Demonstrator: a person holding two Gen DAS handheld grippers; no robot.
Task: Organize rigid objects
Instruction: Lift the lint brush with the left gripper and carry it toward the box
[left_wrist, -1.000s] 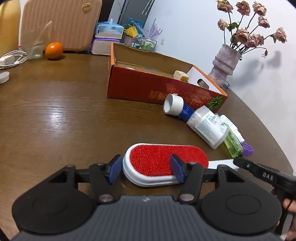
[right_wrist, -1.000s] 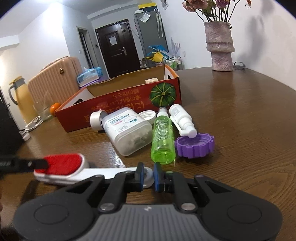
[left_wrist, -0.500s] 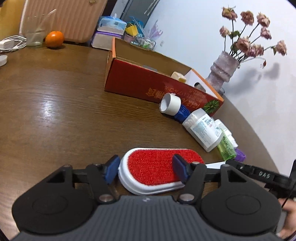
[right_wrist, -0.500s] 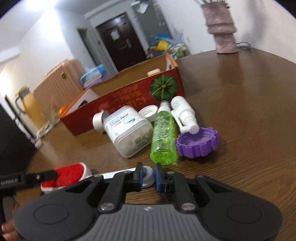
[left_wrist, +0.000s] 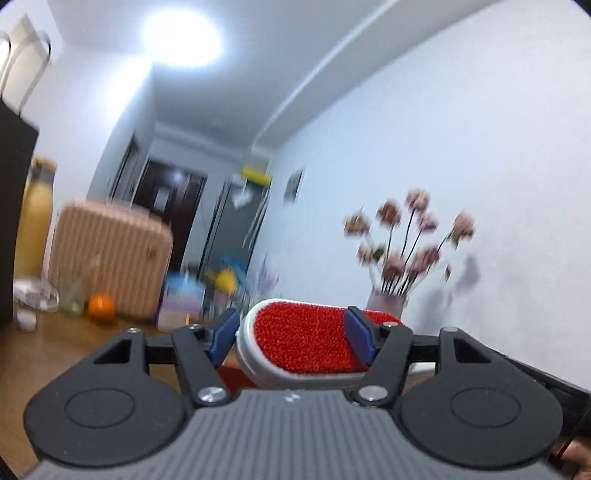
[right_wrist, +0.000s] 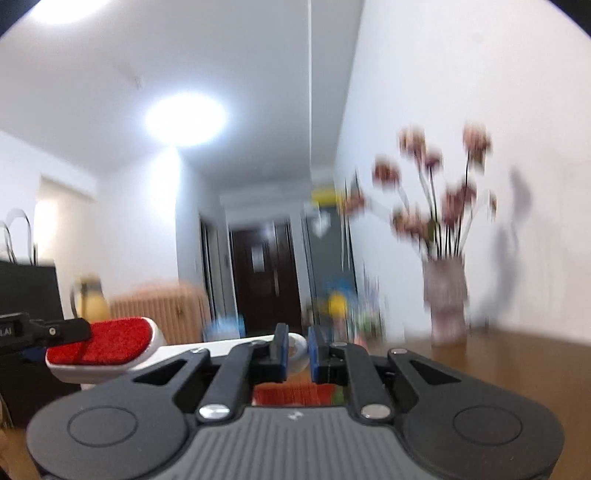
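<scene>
A lint brush with a red pad and white body (left_wrist: 303, 341) is held in the air by both grippers. My left gripper (left_wrist: 291, 336) is shut on its red head, blue pads on either side. My right gripper (right_wrist: 296, 350) is shut on the round end of its white handle (right_wrist: 297, 349). In the right wrist view the brush head (right_wrist: 107, 341) shows at the left with the left gripper's fingers (right_wrist: 55, 330) on it. A strip of the red cardboard box (right_wrist: 295, 393) shows below the right fingers. The bottles on the table are hidden.
Both views are blurred and tilted up toward the ceiling. A vase of dried flowers (right_wrist: 445, 295) stands on the brown table (right_wrist: 517, 369) at the right. A pink suitcase (left_wrist: 110, 258), an orange (left_wrist: 99, 304) and a glass (left_wrist: 72, 291) are at the far left.
Both grippers have lifted the brush off the table and tilted upward. The views swung from the tabletop and bottles to the walls and ceiling.
</scene>
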